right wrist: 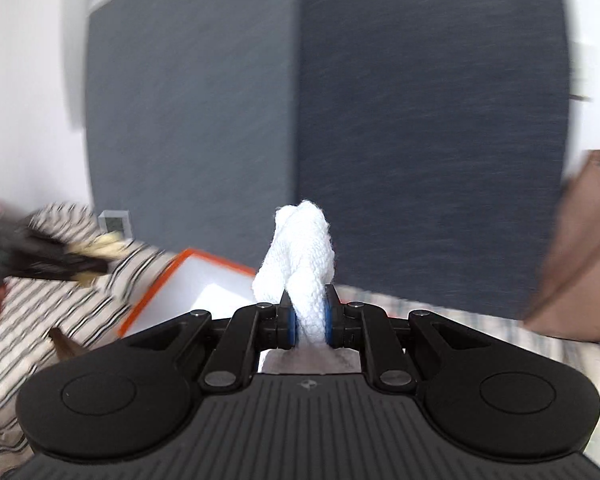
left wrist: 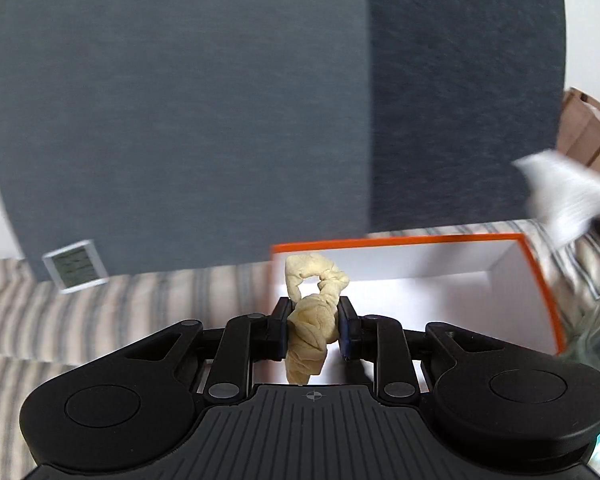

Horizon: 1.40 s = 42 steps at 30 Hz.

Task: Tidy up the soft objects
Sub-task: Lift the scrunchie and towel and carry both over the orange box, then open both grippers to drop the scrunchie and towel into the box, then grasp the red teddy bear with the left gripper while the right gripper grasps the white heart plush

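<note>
My left hand-held gripper (left wrist: 314,330) squeezes a yellow scrunchie (left wrist: 312,320). The pads press on its two sides, so it cannot fall. One loop of it sticks up past the tips, toward 12 o'clock. Just behind it, from 12 to 3 o'clock in my left view, sits an open box (left wrist: 536,280) with a white inside and an orange rim. The box rests on a striped cover (left wrist: 140,304) (grey and cream lines). A small white screen (left wrist: 75,266) leans at 9 o'clock, against a big dark grey panel (left wrist: 180,120).

My right hand-held gripper (right wrist: 311,320) is nearly closed and pinches a white sock (right wrist: 300,256), a soft, bumpy bundle. The bundle stands up between the pads and pokes out toward 12 o'clock. In my right view the same box (right wrist: 188,276) lies at 10 o'clock, a little lower than the sock. Farther out at 9 o'clock I see my other gripper, all blurry, with the yellow thing in it. A brown cardboard box (right wrist: 580,260) is at 3 o'clock.

In my left view the white bundle shows as a blurry patch at 3 o'clock, above the far corner of the box.
</note>
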Tool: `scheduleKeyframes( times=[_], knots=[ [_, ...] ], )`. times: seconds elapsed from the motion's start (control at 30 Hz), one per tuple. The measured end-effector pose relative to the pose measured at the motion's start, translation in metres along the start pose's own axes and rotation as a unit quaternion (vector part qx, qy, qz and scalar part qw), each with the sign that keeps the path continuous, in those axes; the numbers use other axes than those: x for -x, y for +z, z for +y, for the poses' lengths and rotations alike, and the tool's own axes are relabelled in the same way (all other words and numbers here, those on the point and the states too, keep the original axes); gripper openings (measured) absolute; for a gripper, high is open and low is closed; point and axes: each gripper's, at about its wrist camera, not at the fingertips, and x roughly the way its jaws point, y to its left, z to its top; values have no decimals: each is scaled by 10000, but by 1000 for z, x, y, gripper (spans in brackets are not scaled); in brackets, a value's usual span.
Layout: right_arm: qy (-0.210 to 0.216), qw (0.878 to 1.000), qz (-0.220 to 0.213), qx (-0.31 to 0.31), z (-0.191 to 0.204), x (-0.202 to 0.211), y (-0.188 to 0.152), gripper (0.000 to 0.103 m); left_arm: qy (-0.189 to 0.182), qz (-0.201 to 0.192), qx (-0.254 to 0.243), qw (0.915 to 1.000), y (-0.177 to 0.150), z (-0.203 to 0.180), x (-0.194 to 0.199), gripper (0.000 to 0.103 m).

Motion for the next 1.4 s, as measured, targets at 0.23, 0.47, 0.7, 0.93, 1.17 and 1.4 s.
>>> scheduleKeyframes(
  times=[0.23, 0.47, 0.7, 0.93, 1.17, 1.4],
  knots=[
    [15, 9972, 737, 122, 37, -84, -18, 26, -63, 592, 149, 9981, 10, -32, -55, 103],
    [-214, 9988, 438, -2, 39, -73, -18, 75, -51, 413, 342, 9986, 11, -26, -41, 103],
    [-147, 9998, 106, -11, 35, -22, -12, 87, -62, 127, 349, 9993, -10, -19, 18, 103],
    [86, 9995, -246, 184, 48, 63, -57, 97, -151, -64, -6, 9999, -88, -33, 84, 103],
    [42, 9997, -119, 216, 49, 129, -142, 97, -322, 243, 363, 9985, -191, -42, 124, 103],
    [-70, 9991, 419, -57, 52, 152, -221, 95, -253, 605, 605, 9960, -250, -45, 154, 103]
  ],
)
